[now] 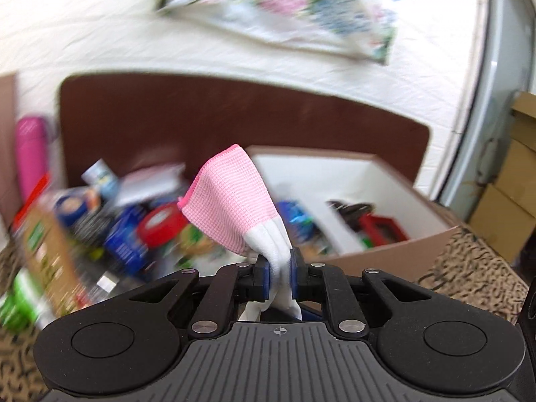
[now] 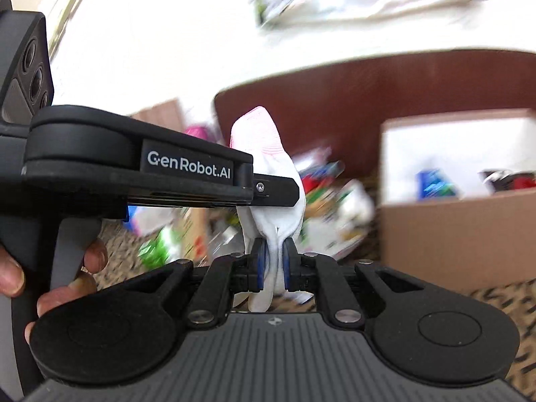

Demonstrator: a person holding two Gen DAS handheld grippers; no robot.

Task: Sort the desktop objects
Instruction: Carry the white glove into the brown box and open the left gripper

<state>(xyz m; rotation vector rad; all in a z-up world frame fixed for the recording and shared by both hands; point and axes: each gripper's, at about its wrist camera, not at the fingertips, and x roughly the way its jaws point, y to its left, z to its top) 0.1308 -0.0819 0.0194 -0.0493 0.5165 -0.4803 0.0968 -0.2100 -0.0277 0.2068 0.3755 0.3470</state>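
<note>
Pink-white glove (image 1: 234, 207) pinched by both: left gripper (image 1: 279, 276) jaws, right gripper (image 2: 274, 269) jaws clamped on it.

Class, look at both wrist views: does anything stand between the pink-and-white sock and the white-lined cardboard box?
Nothing visible does. Both tongs, left and right, clamp the pink-and-white knitted sock in the air. The white-lined cardboard box sits open-topped just right of it, above the blurred clutter pile.
</note>
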